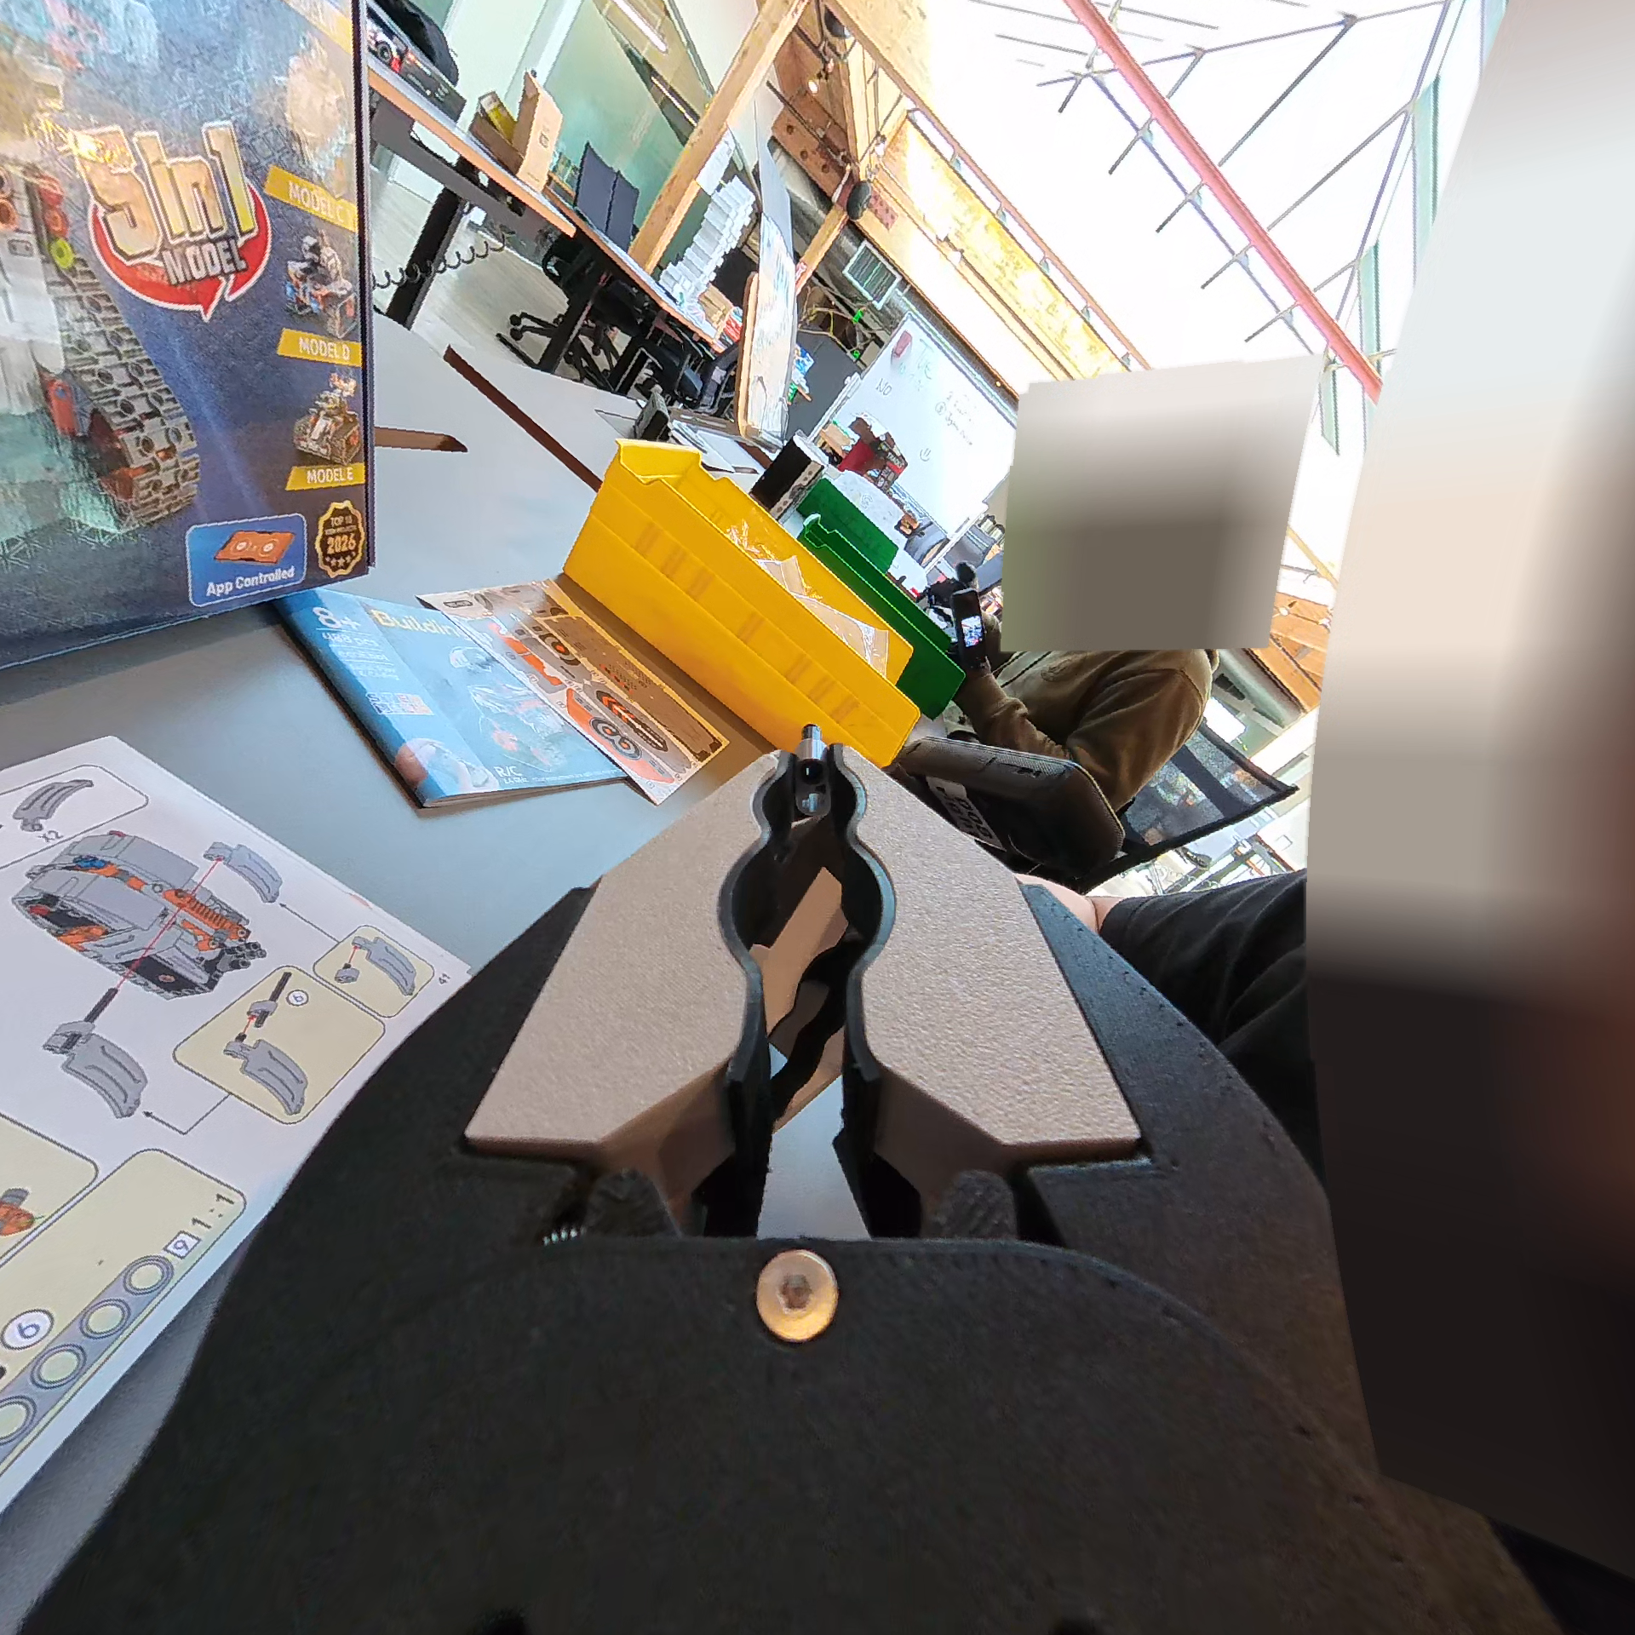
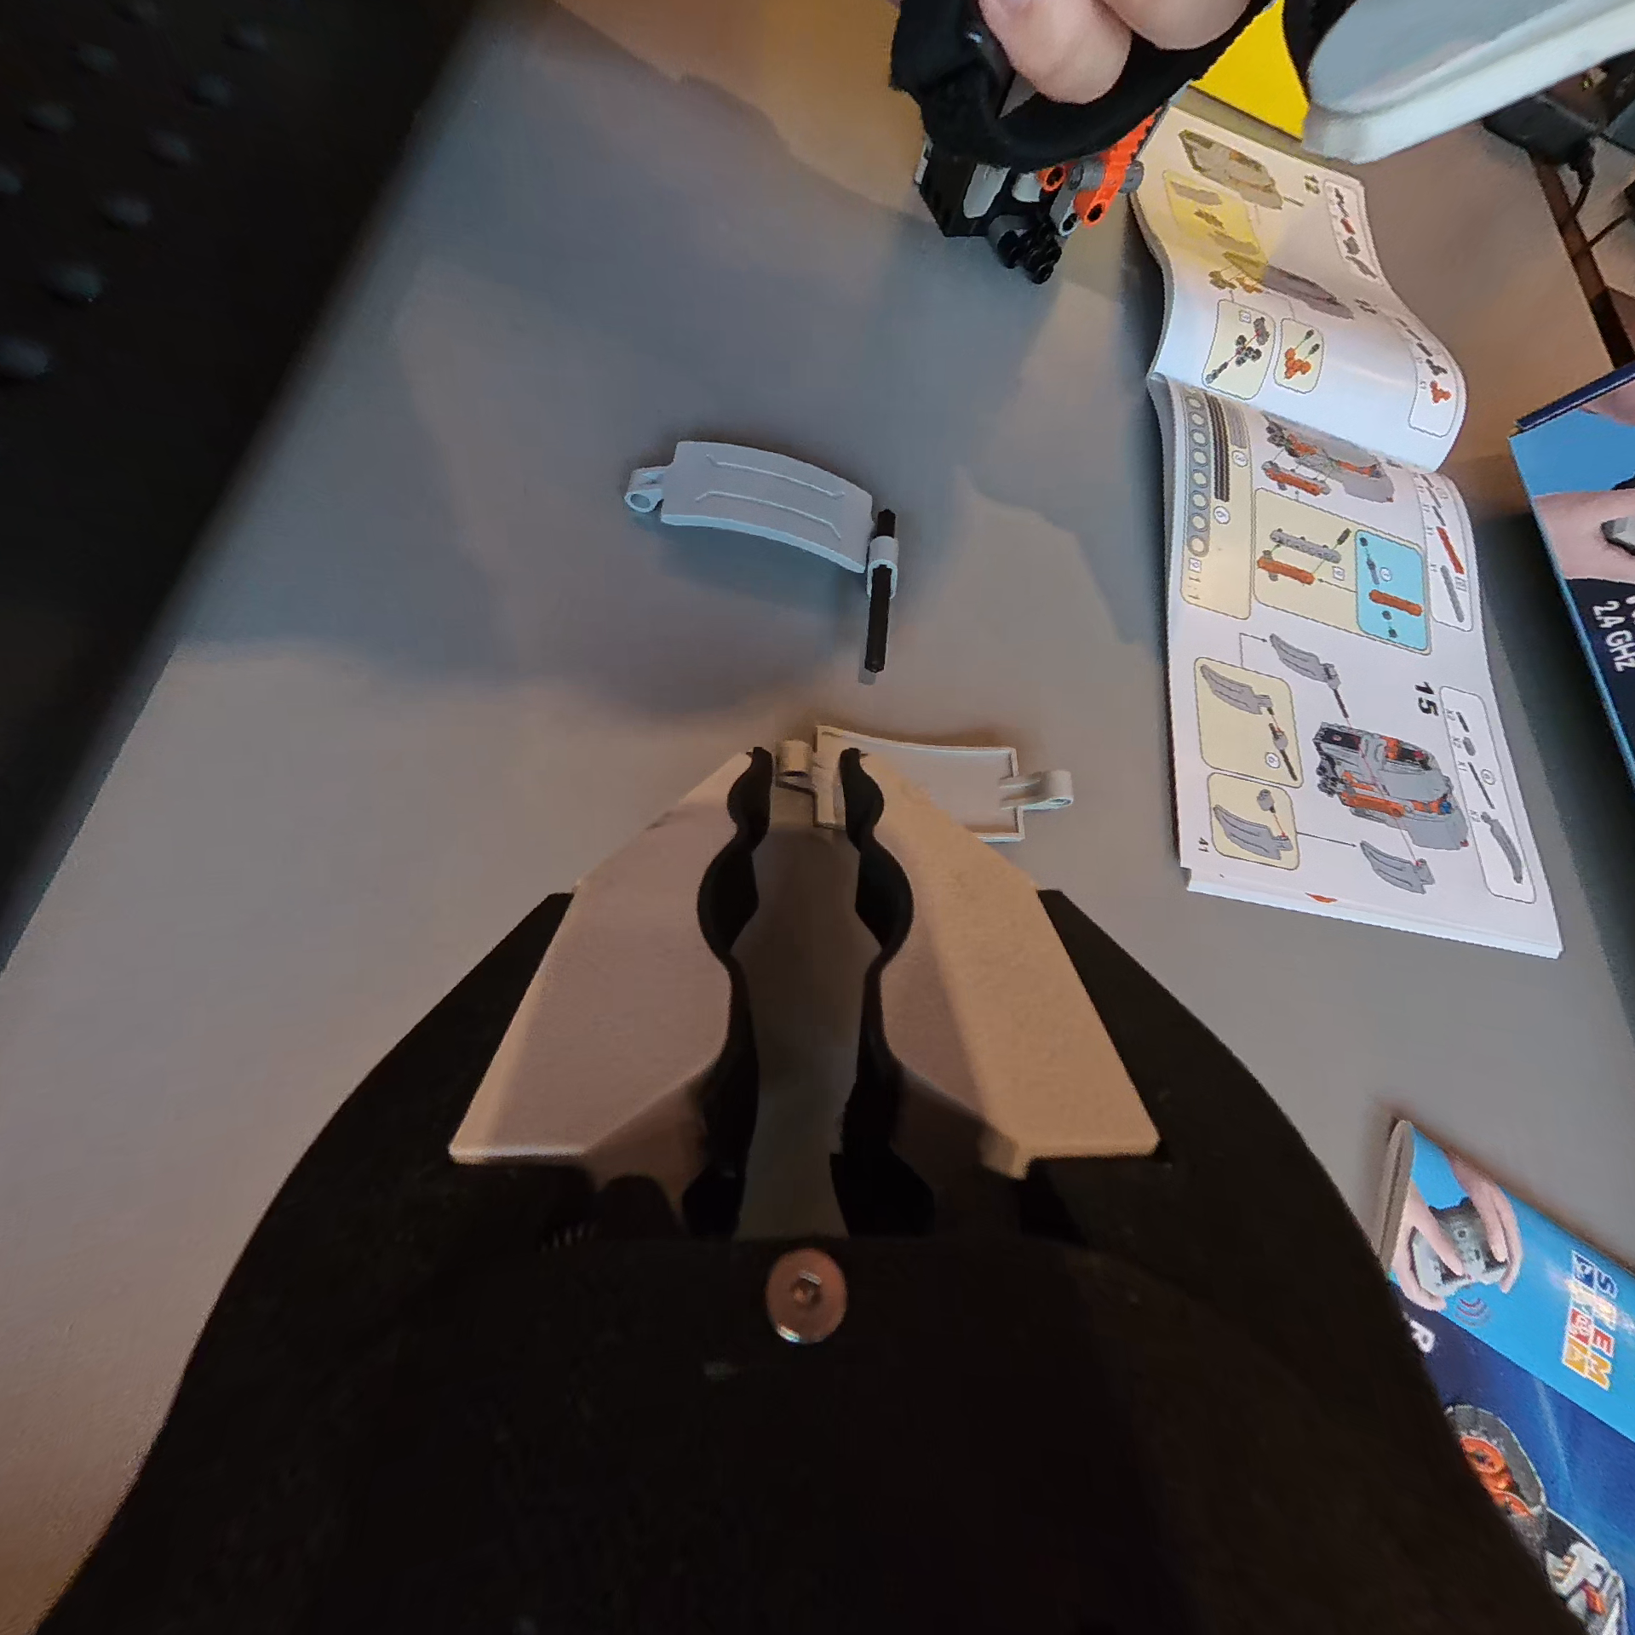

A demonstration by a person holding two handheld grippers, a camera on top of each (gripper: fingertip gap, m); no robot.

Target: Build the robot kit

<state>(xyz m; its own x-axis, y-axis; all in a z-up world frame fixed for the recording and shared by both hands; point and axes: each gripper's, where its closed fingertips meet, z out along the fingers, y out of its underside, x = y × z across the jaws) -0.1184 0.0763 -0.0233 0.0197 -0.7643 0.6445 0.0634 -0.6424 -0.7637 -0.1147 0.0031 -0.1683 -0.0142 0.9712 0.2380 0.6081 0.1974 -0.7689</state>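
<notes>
My left gripper [image 1: 809,768] is shut on a small black and grey pin [image 1: 809,771] held up in the air above the grey table [image 1: 265,708]. My right gripper [image 2: 802,759] is slightly open, low over the table [image 2: 398,840], its jaws on either side of the connector end of a flat grey curved panel [image 2: 938,779]. A second grey curved panel [image 2: 761,500] with a black axle [image 2: 880,602] through its end lies just beyond. A black, grey and orange part-built model [image 2: 1026,199] sits at the far edge under a hand [image 2: 1079,44].
An open instruction booklet [image 2: 1327,575] lies to the right, also in the left wrist view [image 1: 133,973]. A toy box [image 1: 177,310], a blue booklet [image 1: 425,690], a sticker sheet [image 1: 610,681], a yellow bin [image 1: 734,610] and a green bin [image 1: 876,575] stand beyond. A person [image 1: 1106,708] sits behind. My right fingertips sit around 15 centimeters from my left ones.
</notes>
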